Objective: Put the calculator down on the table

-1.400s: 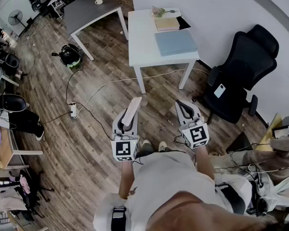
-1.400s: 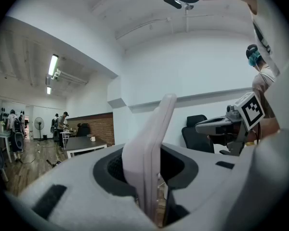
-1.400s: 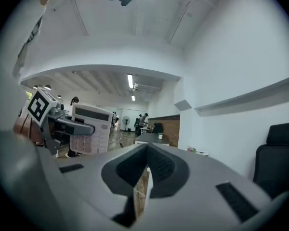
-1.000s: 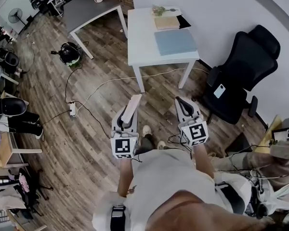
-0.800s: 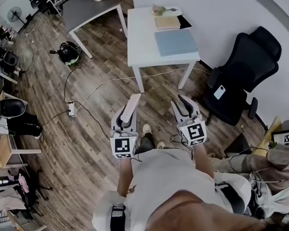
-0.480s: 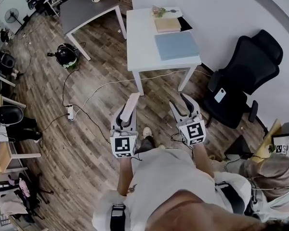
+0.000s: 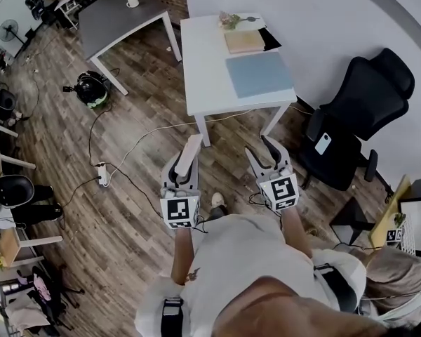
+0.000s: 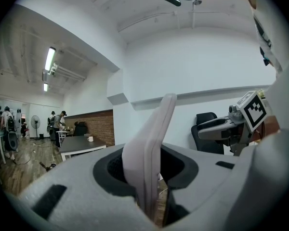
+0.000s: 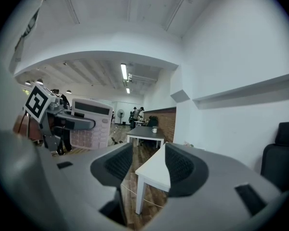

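Note:
A pale pink calculator (image 7: 190, 156) stands on edge between the jaws of my left gripper (image 7: 183, 168), which is shut on it. In the left gripper view the calculator (image 8: 151, 143) rises edge-on out of the jaws. The right gripper view shows the calculator (image 9: 90, 124) with its keys facing that way. My right gripper (image 7: 266, 153) is beside it, its jaws opening with nothing between them. Both grippers hang over the wood floor, short of the white table (image 7: 209, 72), whose near corner (image 9: 152, 170) shows between the right jaws.
On the white table lie a blue pad (image 7: 260, 74) and a tan book (image 7: 244, 41). A black office chair (image 7: 356, 111) stands to the right, a grey table (image 7: 116, 18) with a cup to the left. Cables (image 7: 137, 140) and a power strip (image 7: 102, 176) lie on the floor.
The right gripper's jaws have opened from shut. Both grippers have moved forward toward the white table, which now stands nearer. The calculator stays in the left gripper.

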{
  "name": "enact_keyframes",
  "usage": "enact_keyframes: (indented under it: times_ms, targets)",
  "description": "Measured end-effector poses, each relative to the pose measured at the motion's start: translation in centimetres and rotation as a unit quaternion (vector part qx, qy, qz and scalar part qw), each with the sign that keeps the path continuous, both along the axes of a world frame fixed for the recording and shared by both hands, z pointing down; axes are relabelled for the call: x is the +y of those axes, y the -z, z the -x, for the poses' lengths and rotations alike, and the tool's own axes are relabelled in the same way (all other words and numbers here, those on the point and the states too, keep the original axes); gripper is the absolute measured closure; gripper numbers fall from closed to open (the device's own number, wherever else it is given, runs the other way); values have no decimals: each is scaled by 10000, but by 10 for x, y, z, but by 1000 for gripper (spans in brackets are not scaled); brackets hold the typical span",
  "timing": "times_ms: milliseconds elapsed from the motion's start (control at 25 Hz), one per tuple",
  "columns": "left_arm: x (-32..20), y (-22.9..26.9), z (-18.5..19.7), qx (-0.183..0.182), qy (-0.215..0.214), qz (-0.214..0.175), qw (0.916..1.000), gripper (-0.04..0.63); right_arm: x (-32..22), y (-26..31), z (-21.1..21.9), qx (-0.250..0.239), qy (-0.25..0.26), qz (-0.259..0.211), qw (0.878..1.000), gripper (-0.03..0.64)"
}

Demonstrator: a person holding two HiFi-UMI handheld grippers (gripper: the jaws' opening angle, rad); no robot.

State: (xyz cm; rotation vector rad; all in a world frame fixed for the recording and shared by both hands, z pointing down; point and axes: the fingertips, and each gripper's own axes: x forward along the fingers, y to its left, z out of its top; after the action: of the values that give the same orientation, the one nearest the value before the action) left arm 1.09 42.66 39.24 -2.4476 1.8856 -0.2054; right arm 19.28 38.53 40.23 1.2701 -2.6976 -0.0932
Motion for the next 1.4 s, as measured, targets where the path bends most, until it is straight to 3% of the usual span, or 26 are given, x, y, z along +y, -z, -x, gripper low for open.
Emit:
enact_keyframes:
  times_ms: [640,1400]
  targets:
    - [-84,3,56,34,-265,-57,9996,472,-73,5,59,116,-233,11,9997,362]
    - [-152,-8,62,83,-299,55,9995,472,-134,-8,65,106,-313,170,9993,362]
